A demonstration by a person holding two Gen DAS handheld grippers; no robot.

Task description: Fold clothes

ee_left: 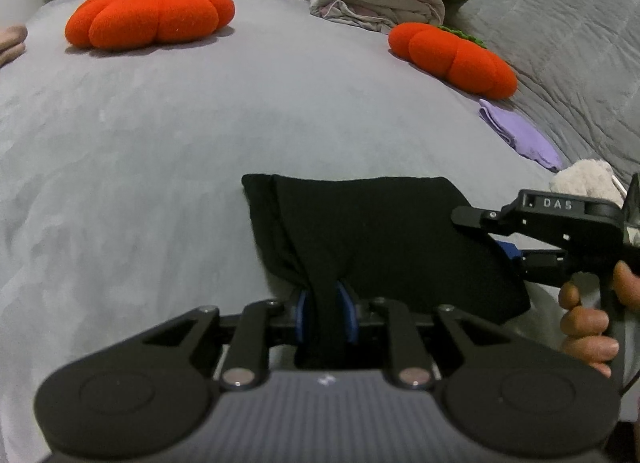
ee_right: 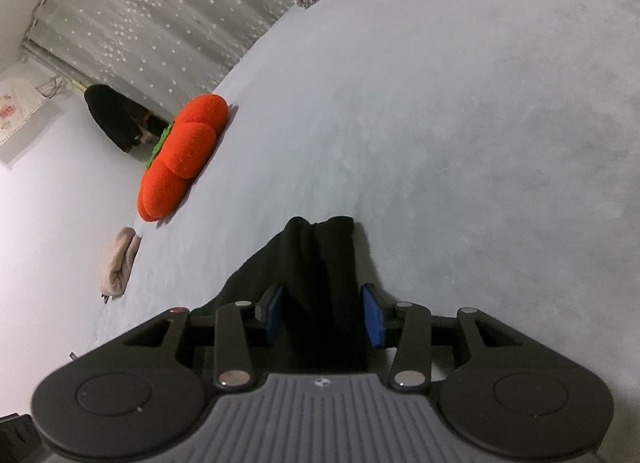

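We note these colours: garment (ee_left: 380,235) plain black; bed sheet (ee_left: 200,135) pale grey; two cushions (ee_left: 150,17) orange-red with green tops; folded cloth (ee_left: 520,135) lilac; quilt (ee_left: 568,35) grey, stitched; curtain (ee_right: 160,23) grey with white stars; gripper pads (ee_right: 372,315) blue.

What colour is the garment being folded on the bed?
Plain black garment, no visible pattern; it shows best in the left wrist view.

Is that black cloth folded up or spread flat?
Folded: the black cloth lies as a compact, layered bundle on the bed.
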